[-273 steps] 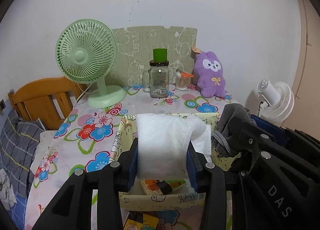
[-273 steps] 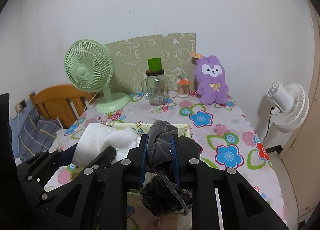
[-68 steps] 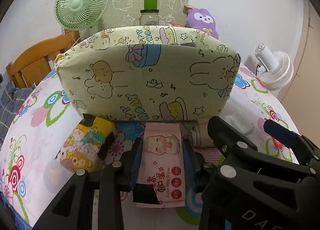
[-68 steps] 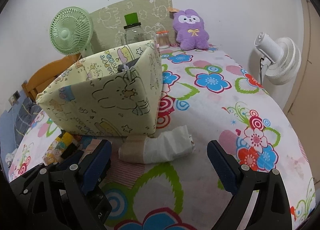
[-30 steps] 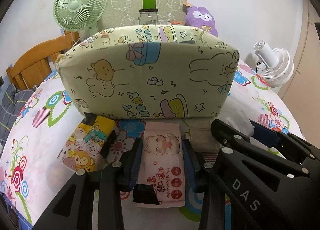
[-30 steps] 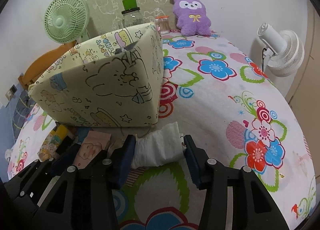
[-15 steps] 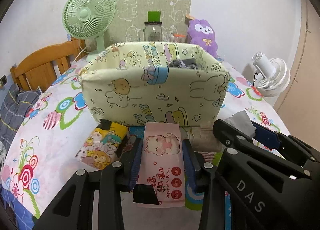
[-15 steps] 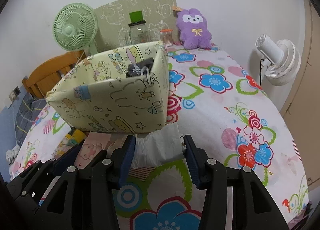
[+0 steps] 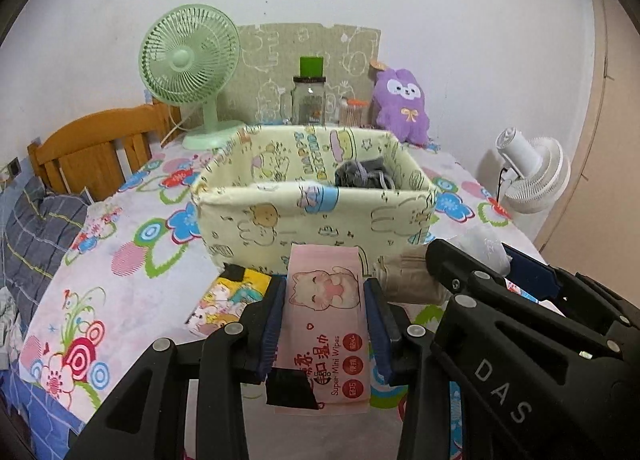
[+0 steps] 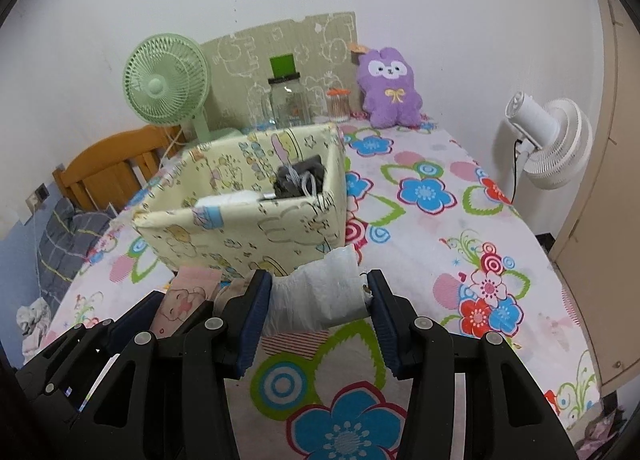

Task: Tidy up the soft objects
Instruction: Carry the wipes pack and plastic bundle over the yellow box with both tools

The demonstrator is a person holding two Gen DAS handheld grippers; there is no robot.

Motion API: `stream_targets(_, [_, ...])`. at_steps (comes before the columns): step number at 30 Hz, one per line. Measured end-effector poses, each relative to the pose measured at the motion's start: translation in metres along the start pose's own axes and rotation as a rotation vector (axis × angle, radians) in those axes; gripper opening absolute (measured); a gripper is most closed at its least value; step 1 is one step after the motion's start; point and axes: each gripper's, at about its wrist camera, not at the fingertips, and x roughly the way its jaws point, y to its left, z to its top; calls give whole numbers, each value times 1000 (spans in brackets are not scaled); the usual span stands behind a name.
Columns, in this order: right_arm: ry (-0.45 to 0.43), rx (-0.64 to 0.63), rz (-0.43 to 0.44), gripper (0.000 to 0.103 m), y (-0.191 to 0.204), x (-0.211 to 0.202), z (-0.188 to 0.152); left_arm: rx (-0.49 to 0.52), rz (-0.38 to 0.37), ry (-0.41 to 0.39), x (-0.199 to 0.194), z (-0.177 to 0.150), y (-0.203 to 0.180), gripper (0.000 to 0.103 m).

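Left wrist view: floral bedsheet [image 9: 120, 244]; left gripper [image 9: 325, 324] clamped narrow on pink wet-wipes pack [image 9: 325, 320], fabric storage bin [image 9: 316, 211] just ahead of the jaws. Slick film, may slide out.

Right wrist view: right gripper [image 10: 316, 312], jaws half-open, pinching white tissue pack [image 10: 320, 292]; bin ahead-left. Soft pack may sag and snag bin rim.

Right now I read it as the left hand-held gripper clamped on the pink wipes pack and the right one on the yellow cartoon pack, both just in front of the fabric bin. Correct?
Not quite. The right hand-held gripper is clamped on a white plastic-wrapped bundle, as the right wrist view shows. The yellow cartoon pack lies ungripped on the tablecloth. The left hand-held gripper does hold the pink wipes pack, in front of the fabric bin.
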Motion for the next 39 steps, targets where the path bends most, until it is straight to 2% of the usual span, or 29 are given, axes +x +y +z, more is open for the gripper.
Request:
stream_targets(20, [-88, -6, 12, 52, 12, -46, 32, 17, 1, -82, -43, 31, 0, 40])
stream_targets(39, [-146, -20, 11, 52, 24, -55, 63, 21, -4, -136, -46, 63, 9, 40])
